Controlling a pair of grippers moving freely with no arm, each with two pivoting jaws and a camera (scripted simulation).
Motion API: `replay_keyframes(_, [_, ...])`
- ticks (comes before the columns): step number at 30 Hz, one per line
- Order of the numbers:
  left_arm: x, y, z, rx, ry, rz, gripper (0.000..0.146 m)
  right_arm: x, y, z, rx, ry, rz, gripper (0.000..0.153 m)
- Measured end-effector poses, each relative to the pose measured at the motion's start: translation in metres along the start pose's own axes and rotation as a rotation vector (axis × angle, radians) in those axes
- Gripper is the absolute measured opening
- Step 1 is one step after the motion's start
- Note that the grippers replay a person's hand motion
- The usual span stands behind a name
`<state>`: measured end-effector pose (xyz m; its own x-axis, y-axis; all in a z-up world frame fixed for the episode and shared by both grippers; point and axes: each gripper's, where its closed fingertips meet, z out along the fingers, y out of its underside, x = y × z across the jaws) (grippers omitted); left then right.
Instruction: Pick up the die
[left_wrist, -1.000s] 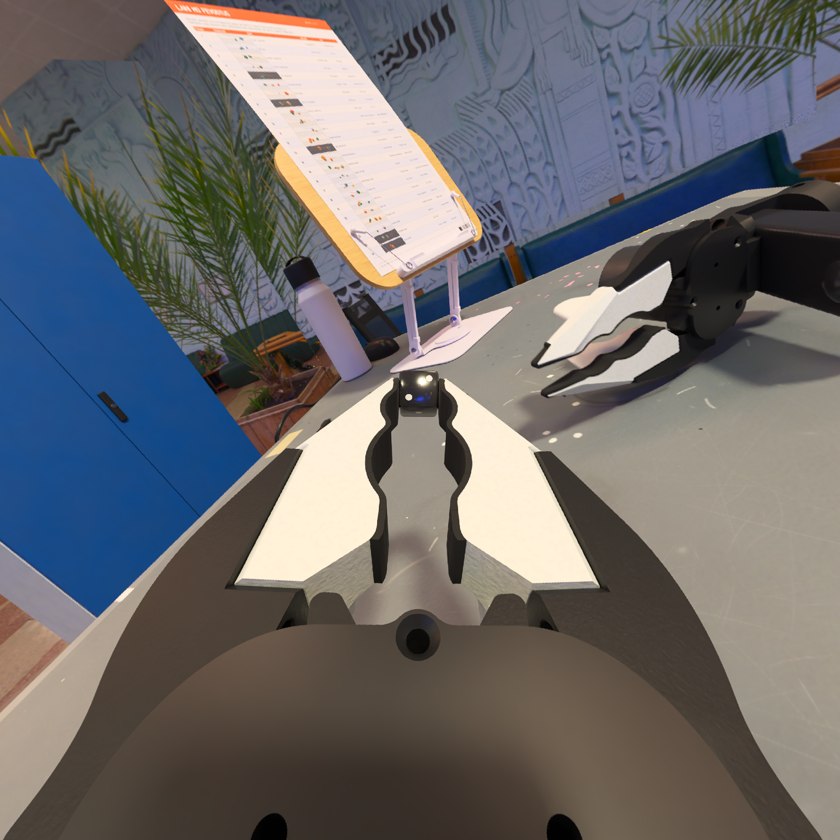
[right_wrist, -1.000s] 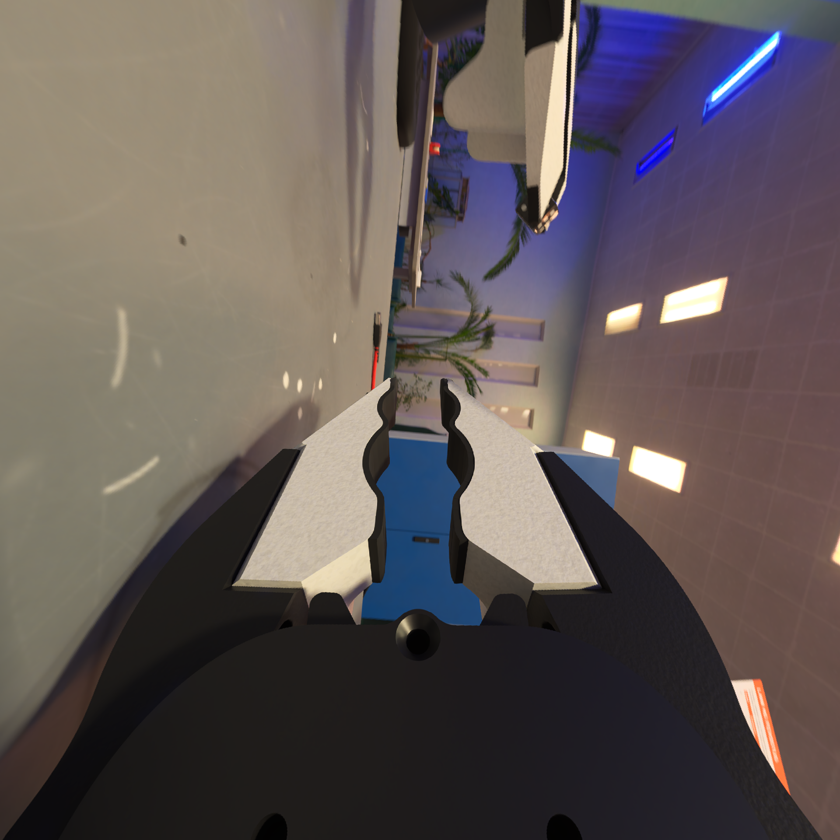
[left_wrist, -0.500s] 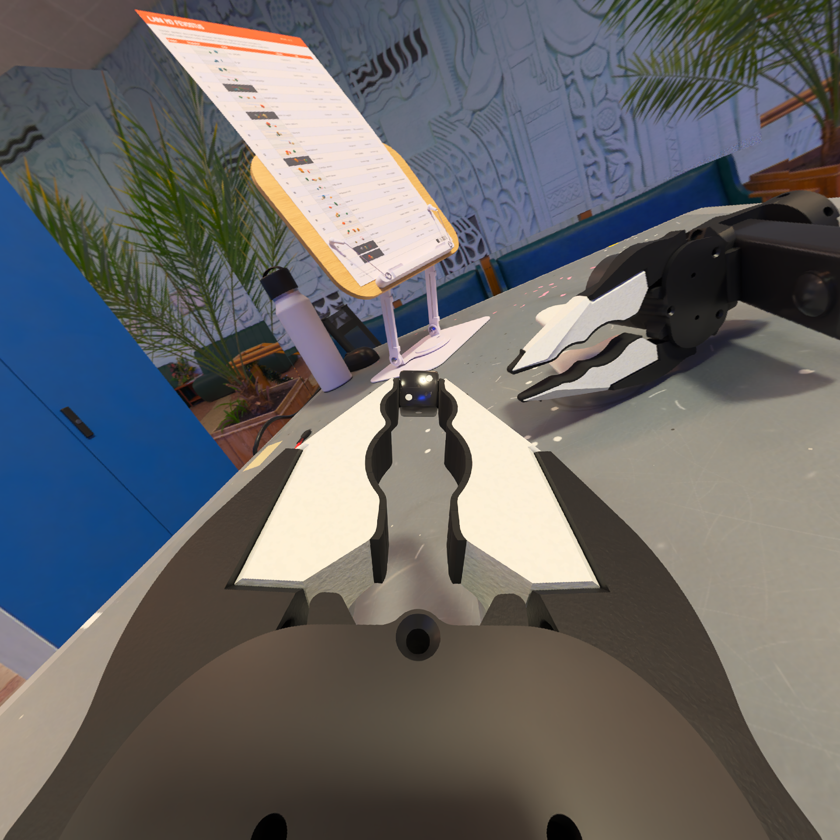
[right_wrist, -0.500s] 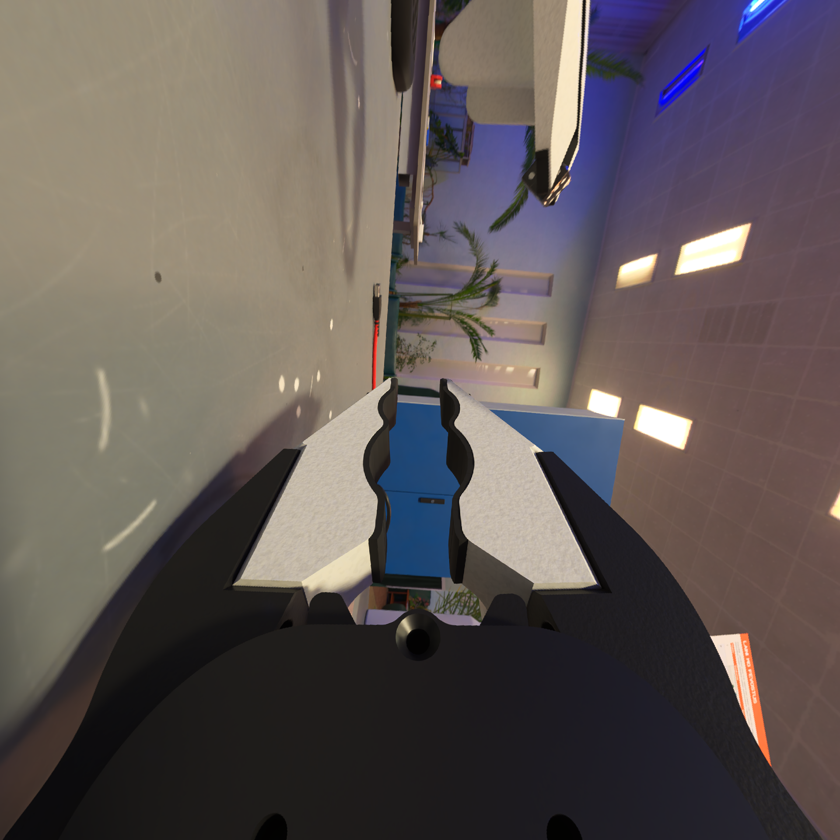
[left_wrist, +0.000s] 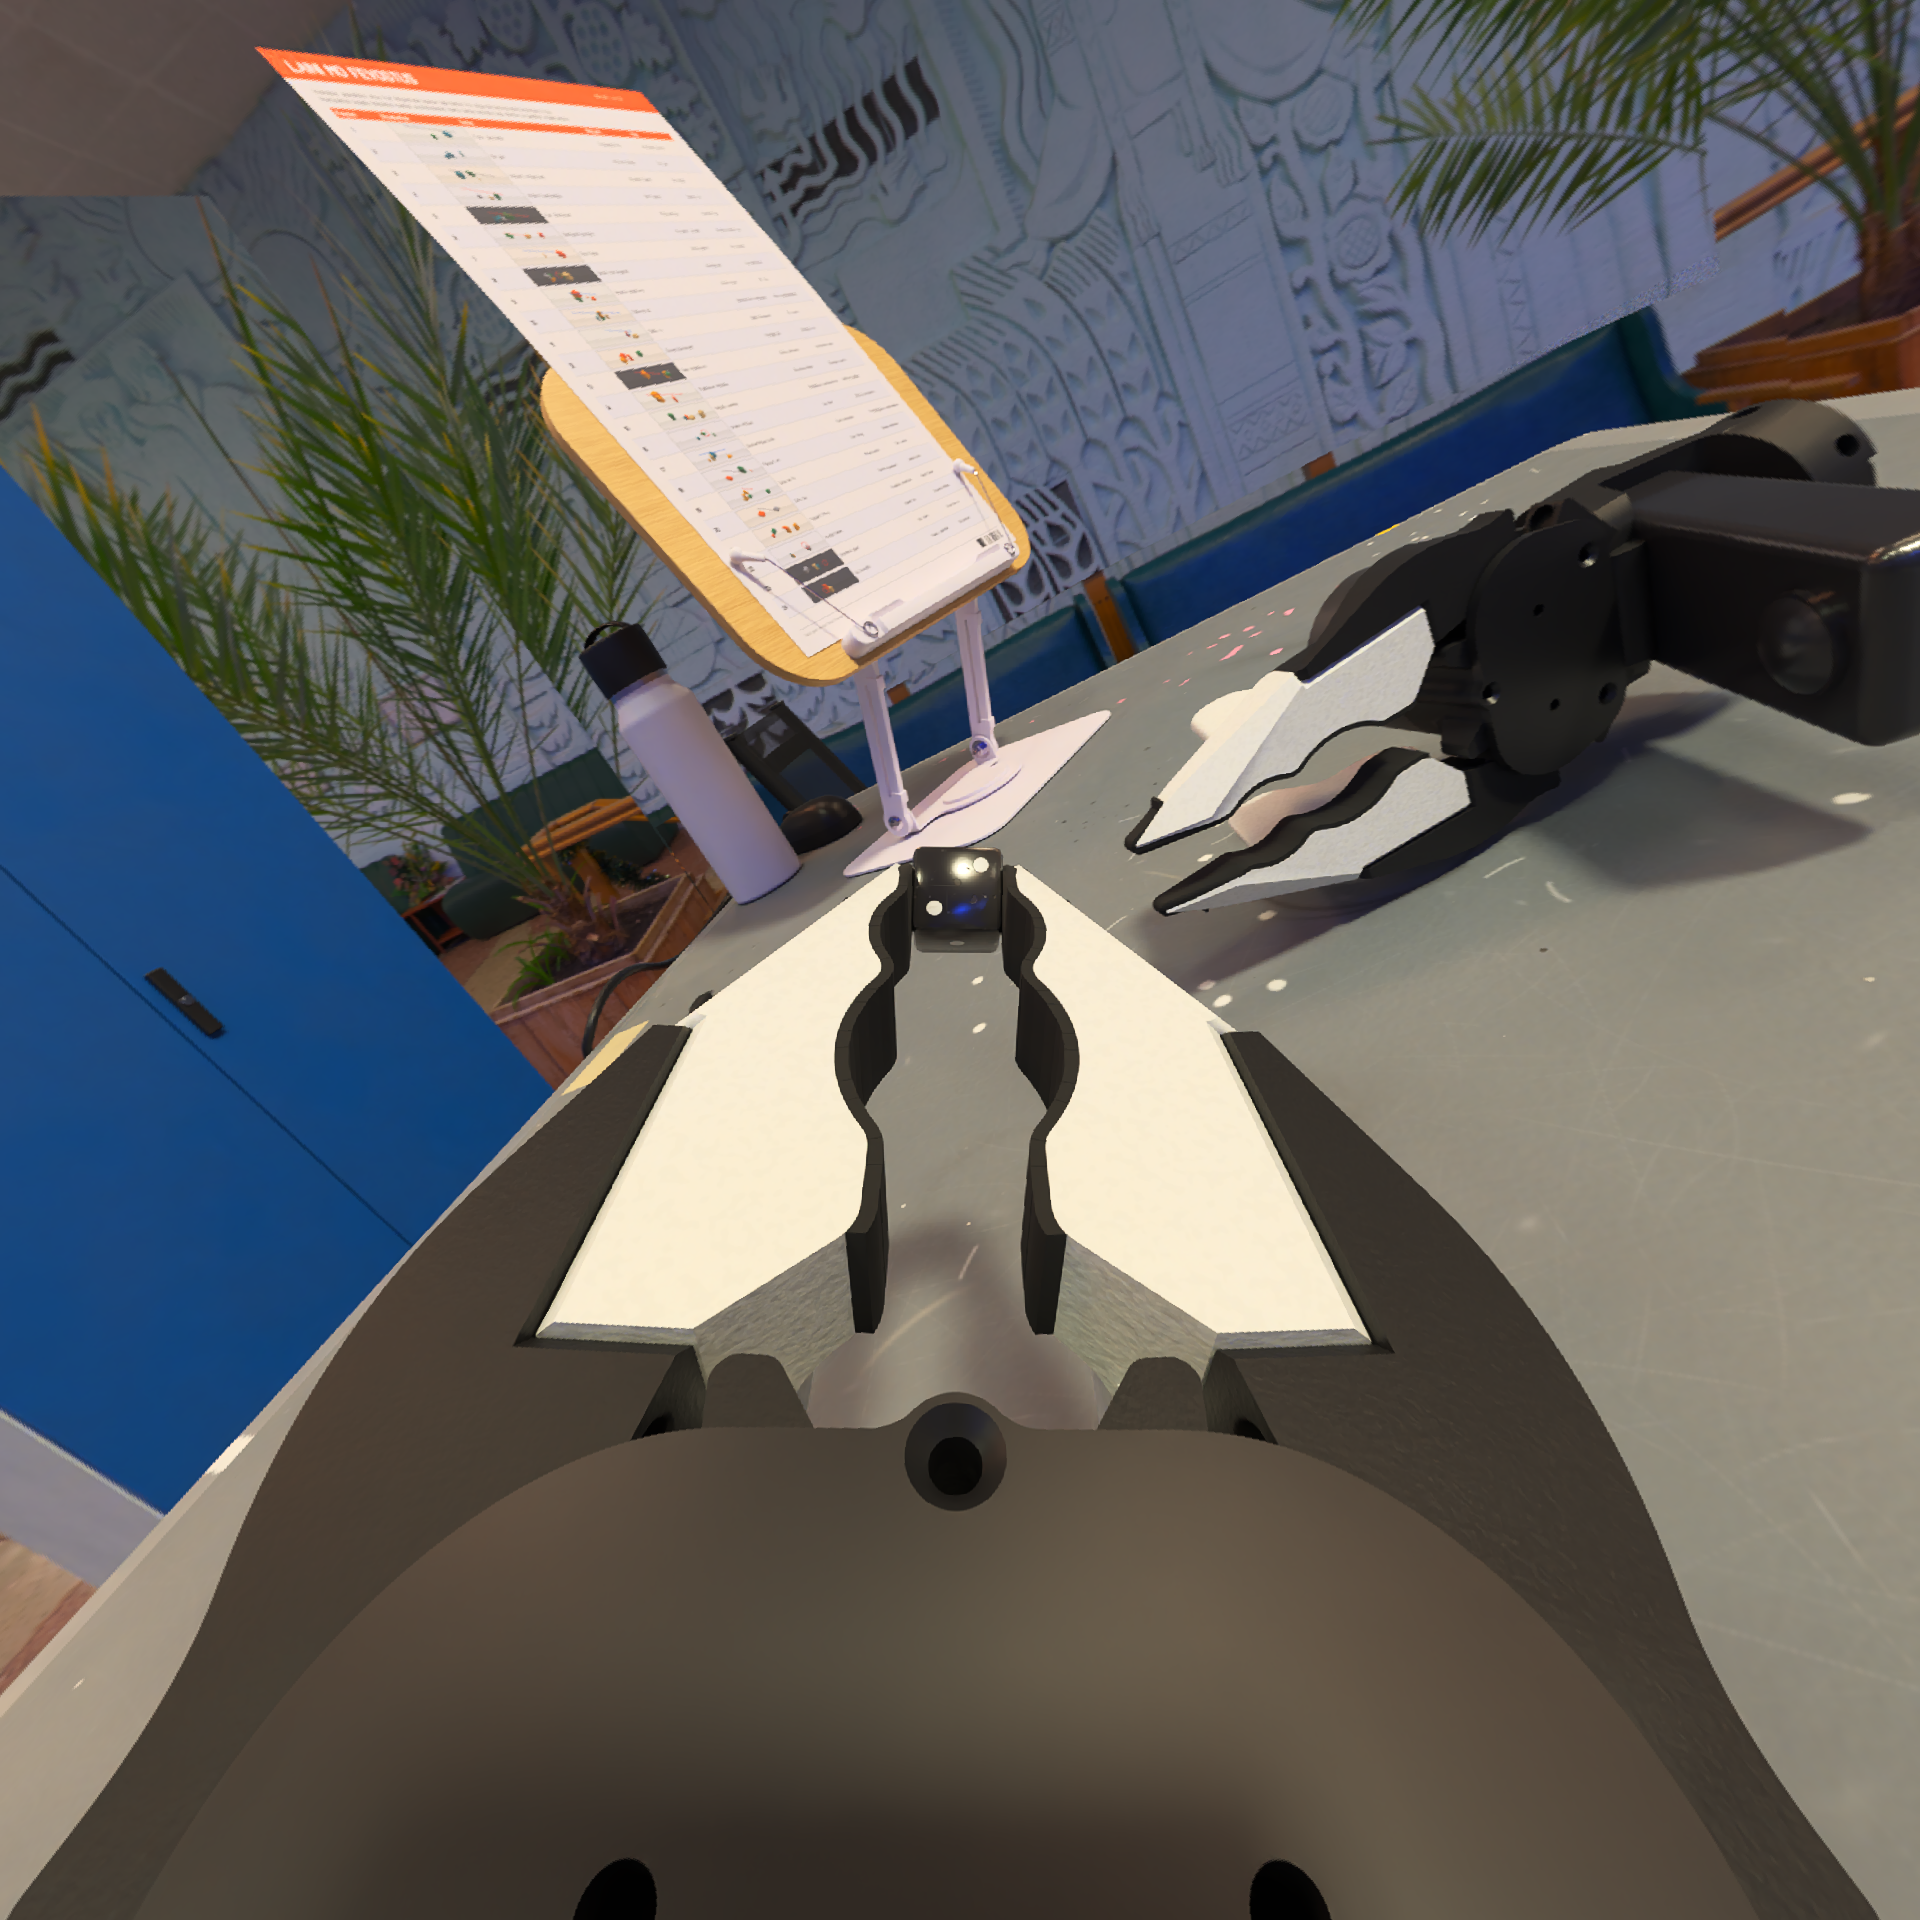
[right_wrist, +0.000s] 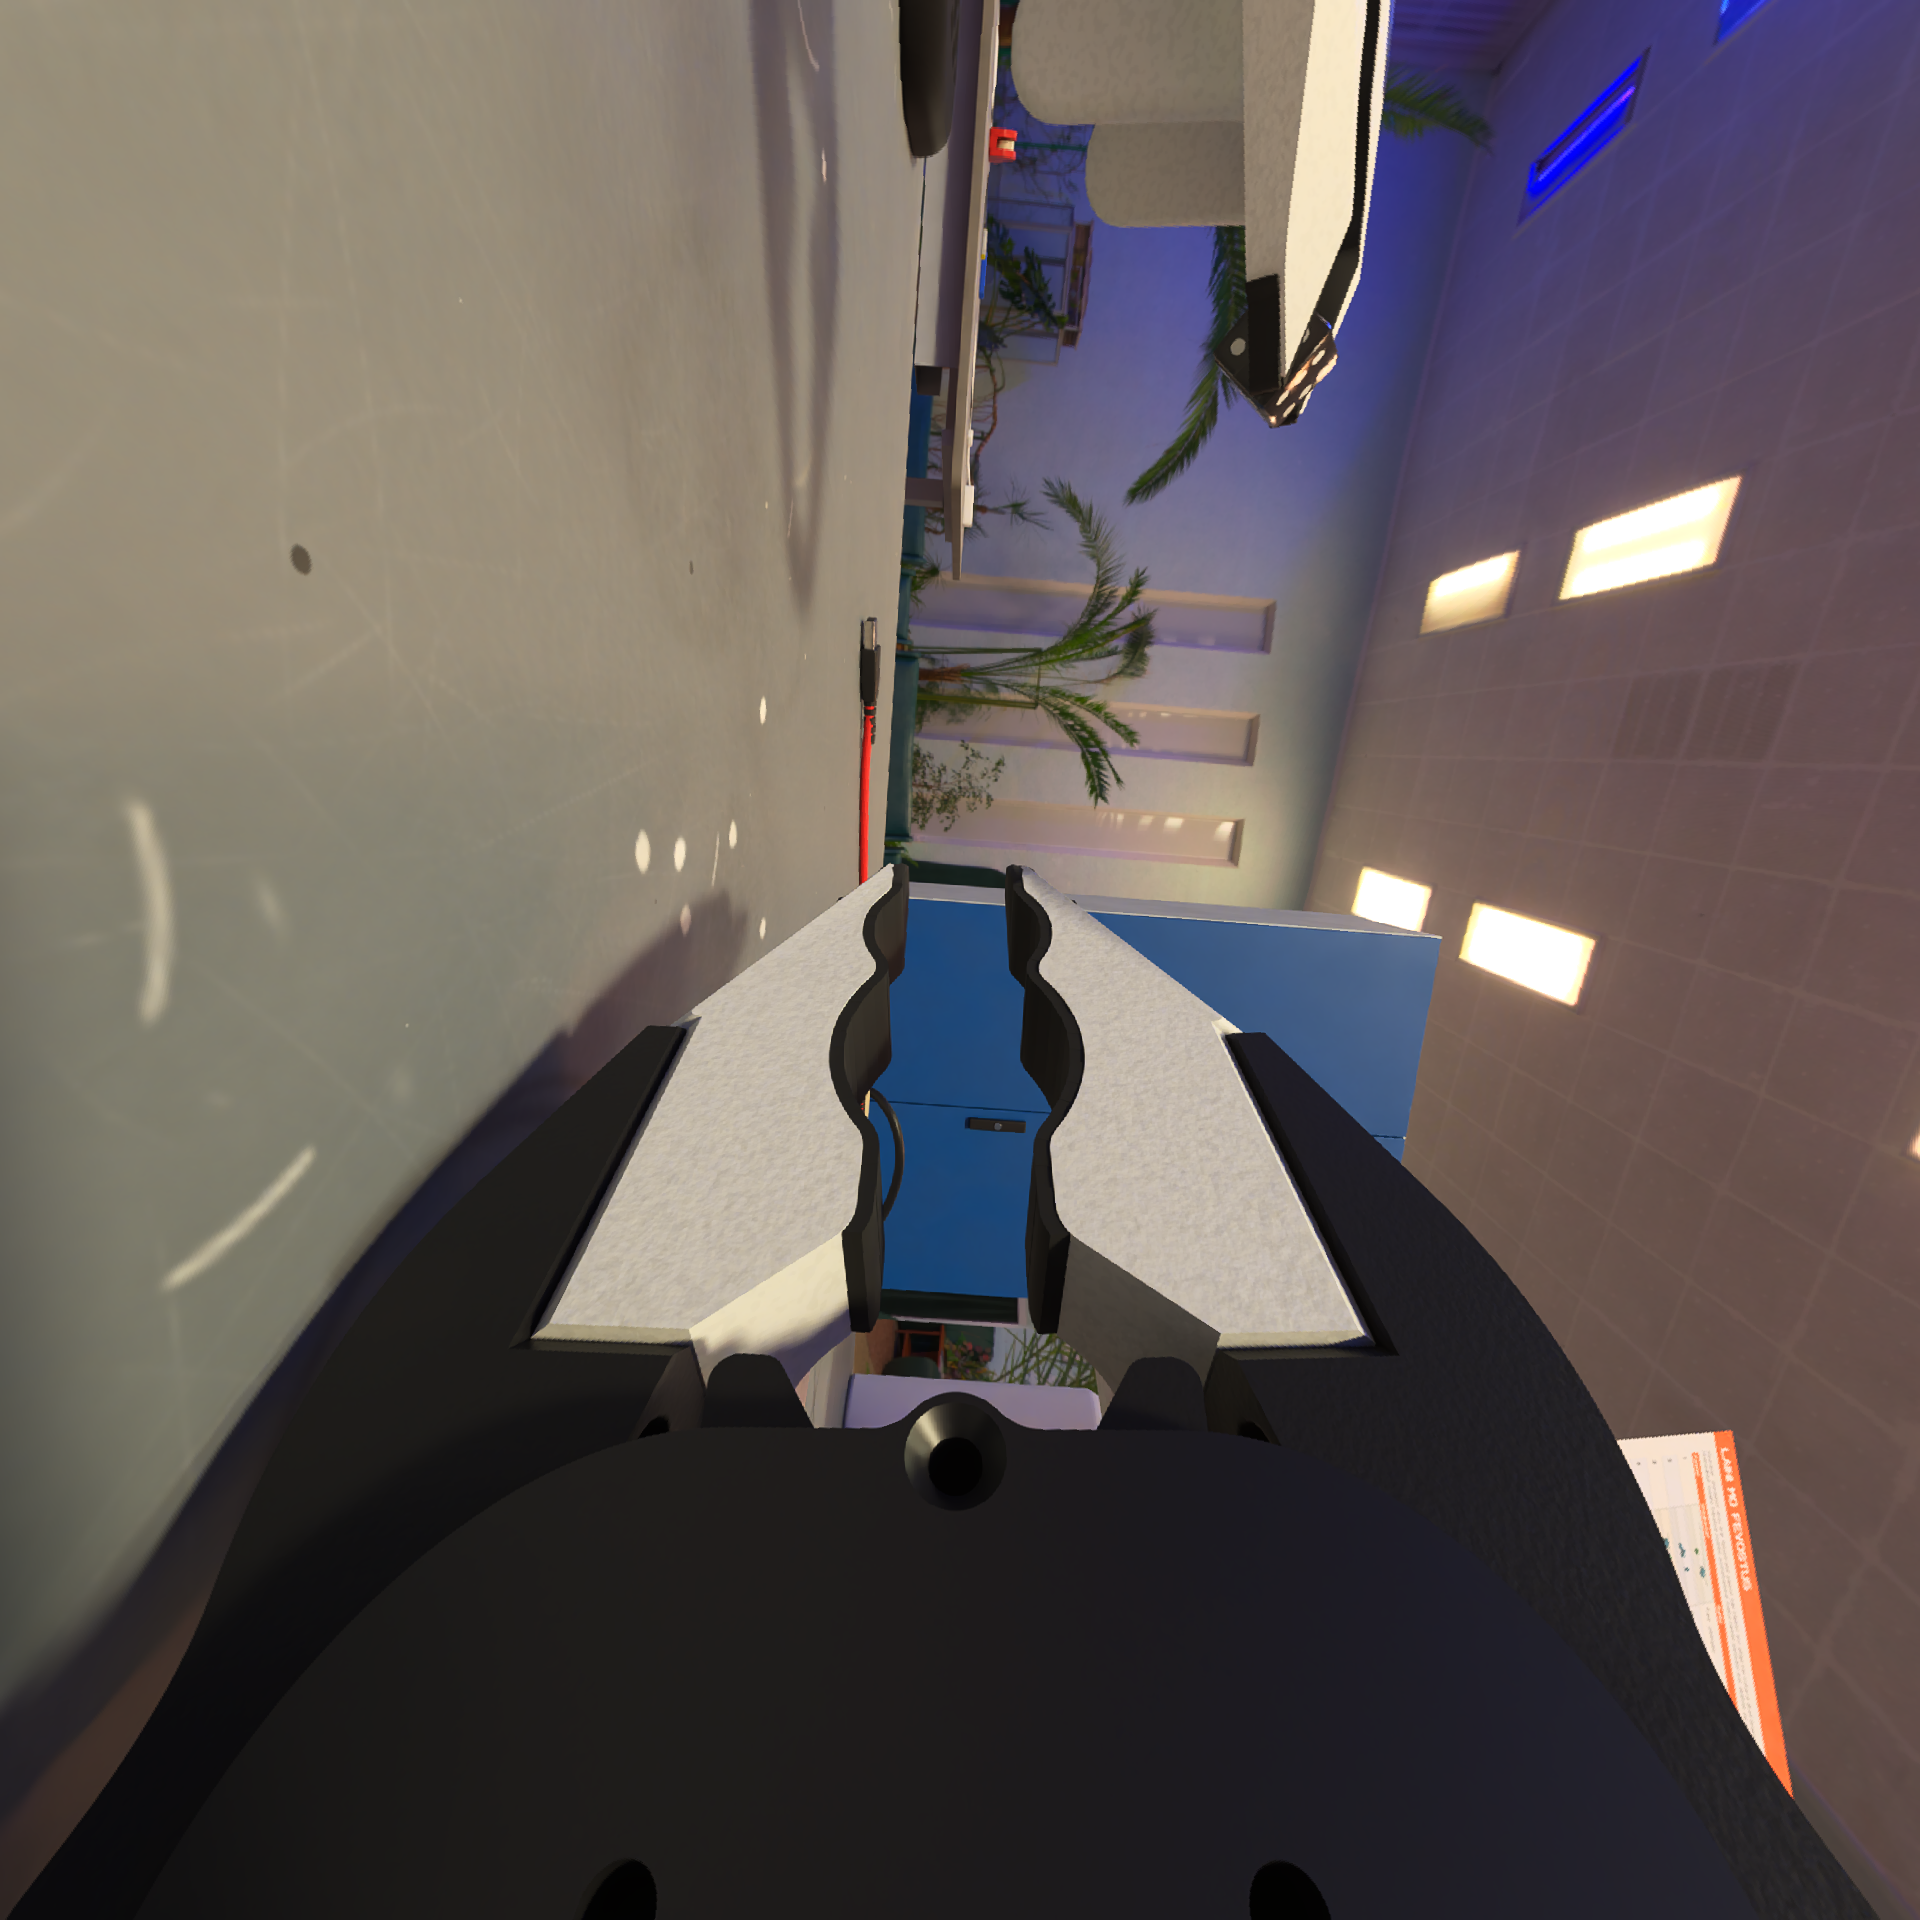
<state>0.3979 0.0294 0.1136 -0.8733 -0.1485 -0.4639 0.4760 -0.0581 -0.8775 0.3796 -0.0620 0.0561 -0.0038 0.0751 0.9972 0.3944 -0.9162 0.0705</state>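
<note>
Surface: grey, scuffed and flecked with pale specks (left_wrist: 1558, 1195); I see it under both grippers, and in my right wrist view it fills the left side, turned on edge (right_wrist: 416, 520).
Left gripper: directly ahead in my left wrist view (left_wrist: 957, 899), raised above the surface and pointing toward its far edge.
Left jaws: closed on the die, which keeps the tips apart by its own width.
Die: black with white pips (left_wrist: 956, 900), pinched right at the tips of the left jaws and clear of the surface; from my right wrist view I catch it again at the tip of the other gripper, high in the frame with air around it (right_wrist: 1299, 379).
Right gripper: farther off to the right in my left wrist view (left_wrist: 1174, 868), lying low over the surface on its side, one finger above the other.
Right jaws: parted, with nothing between them; through the gap in my right wrist view (right_wrist: 956, 883) I see only the blue cabinet (right_wrist: 1195, 997).
Red cable: lies along the surface's edge beyond the right fingertips (right_wrist: 864, 790).
Bottle: white with a black cap (left_wrist: 691, 769), standing near the far edge of the surface, beyond the die.
Stand: wooden board on white legs (left_wrist: 925, 727), just right of the bottle, carrying a printed sheet with an orange header (left_wrist: 644, 343).
Background: palm fronds (left_wrist: 395, 540) and a pale carved wall (left_wrist: 1195, 260).
</note>
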Motion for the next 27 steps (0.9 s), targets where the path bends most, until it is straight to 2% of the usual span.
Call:
replay_keyframes(14, [0.0, -0.002, -0.002, 0.029, 0.03, -0.061, 0.016, 0.004, -0.005, -0.003, 0.036, 0.012, 0.023, 0.018])
replay_keyframes(27, [-0.014, 0.0, -0.01, 0.037, -0.028, -0.136, 0.016, 0.006, -0.006, -0.003, 0.061, 0.012, 0.071, 0.018])
